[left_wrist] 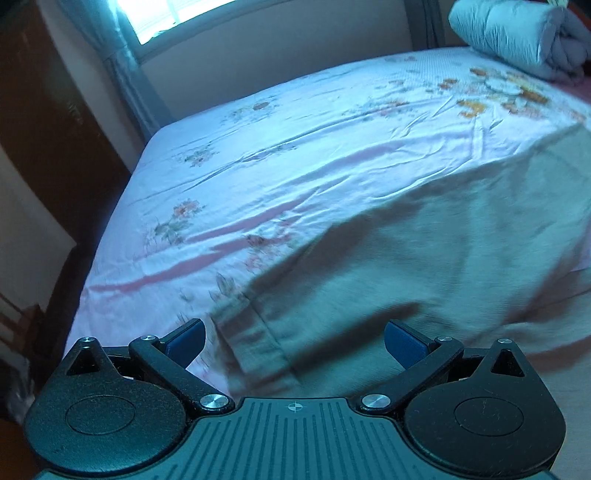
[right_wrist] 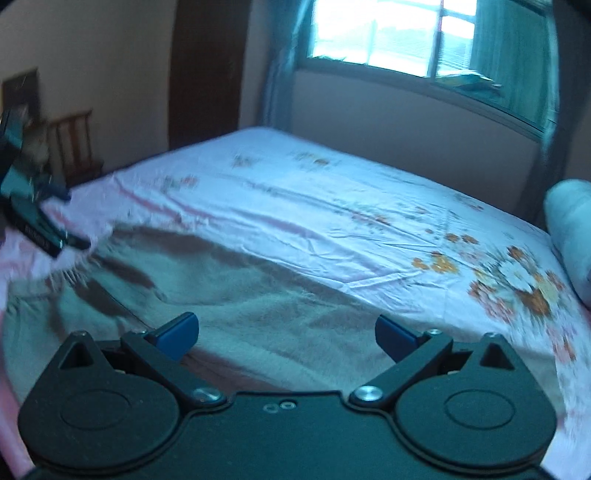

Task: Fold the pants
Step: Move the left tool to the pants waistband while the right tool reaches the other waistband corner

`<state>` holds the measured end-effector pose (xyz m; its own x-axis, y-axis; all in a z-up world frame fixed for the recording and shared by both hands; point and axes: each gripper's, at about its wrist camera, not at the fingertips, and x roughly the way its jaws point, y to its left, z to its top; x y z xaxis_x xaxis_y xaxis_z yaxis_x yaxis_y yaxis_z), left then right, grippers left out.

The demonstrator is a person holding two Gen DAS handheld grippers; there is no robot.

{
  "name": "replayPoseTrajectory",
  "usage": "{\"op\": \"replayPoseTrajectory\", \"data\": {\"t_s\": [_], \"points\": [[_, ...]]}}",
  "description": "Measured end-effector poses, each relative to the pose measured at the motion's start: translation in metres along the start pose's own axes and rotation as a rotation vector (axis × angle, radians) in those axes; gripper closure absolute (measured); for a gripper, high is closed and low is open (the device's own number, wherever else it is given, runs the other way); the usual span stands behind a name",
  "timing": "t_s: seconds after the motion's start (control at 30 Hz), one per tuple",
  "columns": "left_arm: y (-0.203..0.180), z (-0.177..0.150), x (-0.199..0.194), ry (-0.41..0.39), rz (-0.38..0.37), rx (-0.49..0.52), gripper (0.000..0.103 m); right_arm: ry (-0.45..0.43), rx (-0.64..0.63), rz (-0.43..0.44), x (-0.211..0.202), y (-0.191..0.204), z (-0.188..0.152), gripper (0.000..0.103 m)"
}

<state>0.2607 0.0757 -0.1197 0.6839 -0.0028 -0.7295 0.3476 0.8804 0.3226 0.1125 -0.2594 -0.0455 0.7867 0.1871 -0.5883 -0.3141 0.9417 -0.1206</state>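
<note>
Grey-beige pants (left_wrist: 424, 266) lie spread flat on the bed, at the near side. In the left wrist view my left gripper (left_wrist: 294, 341) is open and empty, just above a hemmed end of the pants. In the right wrist view the pants (right_wrist: 258, 302) stretch from left to centre, and my right gripper (right_wrist: 286, 334) is open and empty above them. The left gripper (right_wrist: 40, 221) also shows at the far left of the right wrist view, over the pants' left end.
The bed has a pale pink floral sheet (left_wrist: 295, 147). A rolled grey-blue blanket (left_wrist: 517, 33) lies at the bed's far right corner. A window with curtains (right_wrist: 388, 33) is behind the bed. A dark wardrobe (left_wrist: 44, 129) and a wooden chair (right_wrist: 75, 144) stand at the left.
</note>
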Motion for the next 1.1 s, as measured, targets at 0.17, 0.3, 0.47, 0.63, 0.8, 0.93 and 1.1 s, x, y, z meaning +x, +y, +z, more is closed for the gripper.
{"op": "replayPoseTrajectory", "data": {"t_s": [0.17,0.3,0.47,0.63,0.8,0.93,1.1], "points": [[0.013,0.010,0.048,0.024,-0.008,0.052,0.002,0.081,-0.064,0.055,0.053,-0.014,0.015,0.025],[0.022,0.015,0.082,0.063,-0.036,0.070,0.018,0.118,-0.101,0.089,0.084,-0.020,0.018,0.032],[0.033,0.019,0.115,0.077,-0.052,0.102,0.022,0.167,-0.168,0.135,0.120,-0.029,0.023,0.045],[0.043,0.029,0.143,0.111,-0.115,0.164,0.022,0.195,-0.226,0.184,0.148,-0.039,0.036,0.048],[0.053,0.038,0.169,0.146,-0.232,0.179,0.022,0.247,-0.248,0.250,0.178,-0.052,0.048,0.049],[0.055,0.037,0.188,0.194,-0.310,0.182,0.032,0.290,-0.267,0.299,0.199,-0.063,0.053,0.058],[0.051,0.033,0.196,0.210,-0.384,0.179,0.058,0.342,-0.271,0.320,0.224,-0.078,0.058,0.061]]}}
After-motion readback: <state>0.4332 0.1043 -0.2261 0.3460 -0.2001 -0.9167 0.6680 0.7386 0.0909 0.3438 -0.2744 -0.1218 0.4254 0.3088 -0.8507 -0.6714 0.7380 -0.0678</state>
